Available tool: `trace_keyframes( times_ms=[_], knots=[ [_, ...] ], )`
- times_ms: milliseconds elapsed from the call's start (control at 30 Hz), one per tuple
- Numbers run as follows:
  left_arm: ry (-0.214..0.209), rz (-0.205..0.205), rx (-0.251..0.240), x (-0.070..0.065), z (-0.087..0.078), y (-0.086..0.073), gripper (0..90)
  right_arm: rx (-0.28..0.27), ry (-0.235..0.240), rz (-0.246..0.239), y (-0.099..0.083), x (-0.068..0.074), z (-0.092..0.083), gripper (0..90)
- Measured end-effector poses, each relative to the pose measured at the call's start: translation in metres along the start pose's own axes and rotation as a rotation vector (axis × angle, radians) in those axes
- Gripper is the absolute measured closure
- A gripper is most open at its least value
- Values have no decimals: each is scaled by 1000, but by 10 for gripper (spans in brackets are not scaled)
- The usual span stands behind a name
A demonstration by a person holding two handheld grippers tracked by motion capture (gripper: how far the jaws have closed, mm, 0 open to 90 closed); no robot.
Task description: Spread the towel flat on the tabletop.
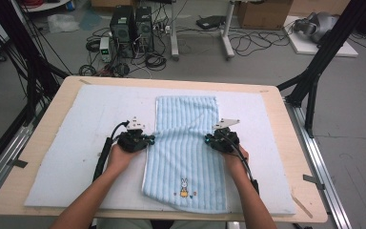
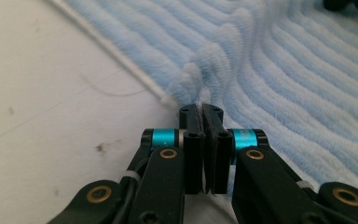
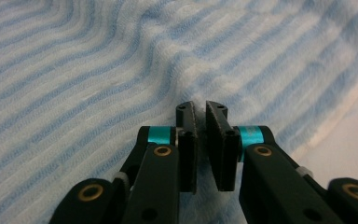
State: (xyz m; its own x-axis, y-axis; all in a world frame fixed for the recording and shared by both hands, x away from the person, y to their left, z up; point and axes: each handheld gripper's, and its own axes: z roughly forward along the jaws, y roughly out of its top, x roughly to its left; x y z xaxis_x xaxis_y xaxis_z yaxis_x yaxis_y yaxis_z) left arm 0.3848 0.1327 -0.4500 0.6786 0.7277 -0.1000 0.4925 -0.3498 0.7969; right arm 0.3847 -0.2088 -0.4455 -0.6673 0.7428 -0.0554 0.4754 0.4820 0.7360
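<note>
The pale-blue striped terry towel (image 1: 186, 143) lies flat; my left gripper (image 2: 202, 108) pinches its bunched edge, my right gripper (image 3: 201, 106) nips a ridge

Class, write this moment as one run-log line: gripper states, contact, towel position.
left gripper: shut on towel left edge | right gripper: shut on towel right edge | towel: flat on white mat, bunched at both pinches

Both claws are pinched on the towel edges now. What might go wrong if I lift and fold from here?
The left claw pinches only a small pucker at the towel hem, so it may slip out. The right claw holds a shallow ridge, so lifting could be uneven and skew the fold.
</note>
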Motion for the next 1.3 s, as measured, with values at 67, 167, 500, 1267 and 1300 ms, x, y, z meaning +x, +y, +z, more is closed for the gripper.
trace_keyframes(
  times_ms=[67,167,500,1267,1300],
  knots=[
    [23,-1,11,5,3,5,870,-4,-20,-12,5,1,6,841],
    [49,-14,4,16,4,11,870,-2,-54,-23,14,2,16,840],
    [130,-69,-19,38,19,19,869,-18,-163,-23,38,-1,47,822],
    [-52,-24,-116,-12,-65,-34,566,-141,23,51,-21,38,-45,420],
    [-60,-16,-113,-16,-68,-37,576,-142,41,45,-26,42,-49,424]
  ],
)
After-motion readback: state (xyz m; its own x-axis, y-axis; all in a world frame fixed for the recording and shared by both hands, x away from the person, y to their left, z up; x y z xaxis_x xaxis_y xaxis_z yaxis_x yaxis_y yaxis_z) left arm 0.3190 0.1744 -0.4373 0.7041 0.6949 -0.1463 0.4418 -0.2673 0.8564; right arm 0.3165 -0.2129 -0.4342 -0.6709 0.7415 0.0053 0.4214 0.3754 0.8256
